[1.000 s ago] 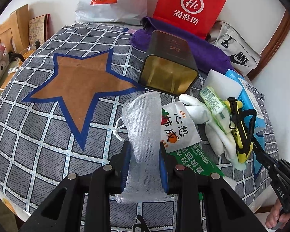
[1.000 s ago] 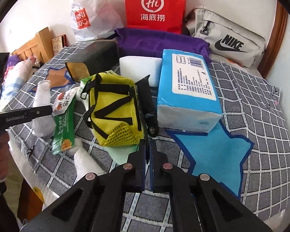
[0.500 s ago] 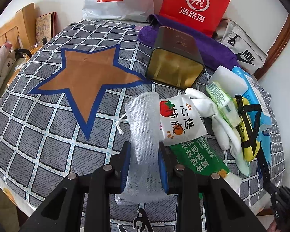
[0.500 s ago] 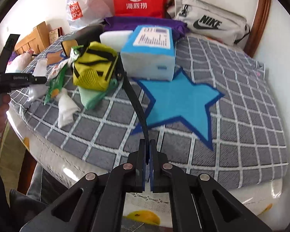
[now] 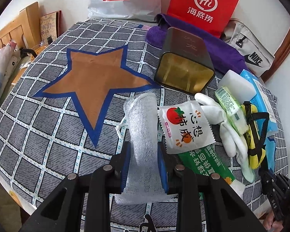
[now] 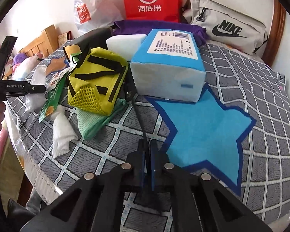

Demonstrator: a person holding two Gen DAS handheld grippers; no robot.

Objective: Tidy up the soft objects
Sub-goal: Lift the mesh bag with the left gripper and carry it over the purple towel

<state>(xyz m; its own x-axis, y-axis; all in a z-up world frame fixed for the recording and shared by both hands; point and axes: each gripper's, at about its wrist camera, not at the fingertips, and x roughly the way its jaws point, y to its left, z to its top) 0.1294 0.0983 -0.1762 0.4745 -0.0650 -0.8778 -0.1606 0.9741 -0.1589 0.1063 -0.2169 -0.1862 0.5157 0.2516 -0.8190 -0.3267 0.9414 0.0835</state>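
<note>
While mesh pouch (image 5: 144, 127) sits clamped between left tongs (image 5: 144, 154).

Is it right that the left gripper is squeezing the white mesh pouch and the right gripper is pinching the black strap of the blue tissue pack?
Not quite. The black strap belongs to the yellow bag, not the blue tissue pack; the right wrist view shows it running from the bag down into the right gripper. The left gripper is indeed squeezing the white mesh pouch.

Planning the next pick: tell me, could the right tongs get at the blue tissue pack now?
Probably not yet: the right tongs are shut on the yellow bag's black strap, though nothing blocks the blue tissue pack.
</note>
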